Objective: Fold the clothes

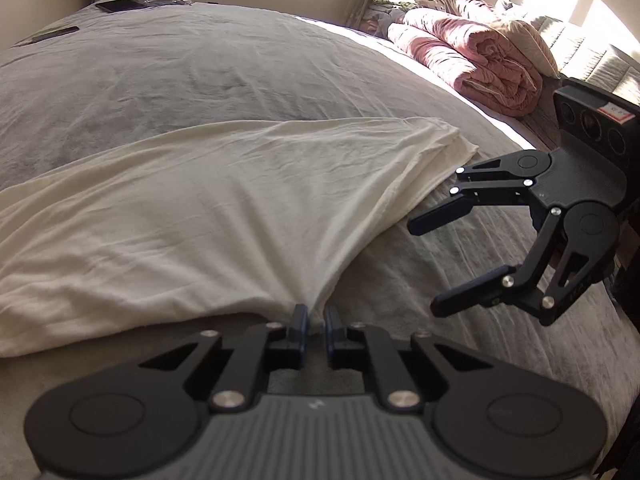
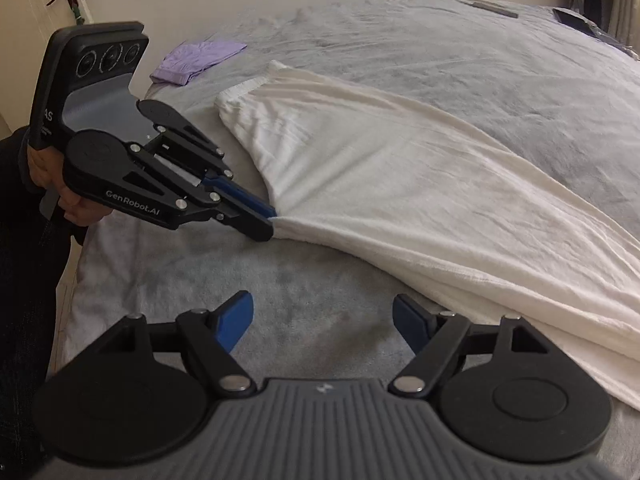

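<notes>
On the bed [image 1: 200, 60], left tool [image 1: 316, 320] pinches cream garment [image 1: 200, 200].

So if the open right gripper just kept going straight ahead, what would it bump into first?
Probably the bare grey bedcover ahead of the right hand-held gripper, then the edge of the cream-white garment lying beyond it. Depth is hard to judge here.

Left claw [image 1: 316, 322] pinching the edge of a cream garment [image 1: 224, 208] on the bed [image 1: 160, 80]; right claw [image 1: 436, 264] spread apart beside the garment.
</notes>
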Available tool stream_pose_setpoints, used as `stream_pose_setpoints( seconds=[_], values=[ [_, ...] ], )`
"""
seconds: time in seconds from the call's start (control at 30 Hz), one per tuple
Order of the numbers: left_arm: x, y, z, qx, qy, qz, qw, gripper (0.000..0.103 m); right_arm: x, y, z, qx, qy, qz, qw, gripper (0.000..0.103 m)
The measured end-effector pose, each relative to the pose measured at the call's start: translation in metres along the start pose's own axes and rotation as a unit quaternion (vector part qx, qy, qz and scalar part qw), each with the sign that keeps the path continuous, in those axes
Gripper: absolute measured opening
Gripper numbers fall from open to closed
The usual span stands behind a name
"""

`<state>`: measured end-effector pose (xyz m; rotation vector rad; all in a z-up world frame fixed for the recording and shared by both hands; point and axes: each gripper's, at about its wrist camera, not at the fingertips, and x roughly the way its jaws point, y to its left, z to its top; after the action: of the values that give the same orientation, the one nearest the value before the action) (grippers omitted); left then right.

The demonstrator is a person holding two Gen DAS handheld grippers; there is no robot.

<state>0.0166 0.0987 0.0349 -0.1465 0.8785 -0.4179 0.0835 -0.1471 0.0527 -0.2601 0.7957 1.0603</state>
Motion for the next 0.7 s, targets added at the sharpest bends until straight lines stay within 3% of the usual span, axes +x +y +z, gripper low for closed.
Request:
stream_pose_setpoints(
  seconds=[0.23,0.27,0.33,0.4,0.6,0.7],
  values=[
    [-0.014,0.011,0.007,-0.031,-0.033,-0.017,0.9988,0.010,-0.005,-0.016,-0.009,0.055,-0.030,-0.058,0.996,0.077],
    [-0.010,0.010,0.008,-0.034,-0.035,-0.018,0.9987,0.012,-0.005,-0.019,-0.010,0.066,-0.034,-0.068,0.995,0.073],
    [-0.002,0.006,0.009,-0.032,-0.037,-0.015,0.9987,0.012,-0.003,-0.026,-0.012,0.087,-0.040,-0.087,0.992,0.048],
    [0.005,0.004,0.007,-0.027,-0.033,-0.009,0.9990,0.012,-0.002,-0.032,-0.014,0.108,-0.047,-0.105,0.987,0.036],
    [0.016,-0.001,0.000,-0.003,-0.015,0.001,0.9999,0.012,0.002,-0.052,-0.021,0.171,-0.067,-0.162,0.970,0.030],
    [0.015,-0.005,0.001,0.014,-0.009,-0.001,0.9999,0.019,-0.011,-0.060,-0.032,0.199,-0.079,-0.176,0.961,0.030]
  ],
)
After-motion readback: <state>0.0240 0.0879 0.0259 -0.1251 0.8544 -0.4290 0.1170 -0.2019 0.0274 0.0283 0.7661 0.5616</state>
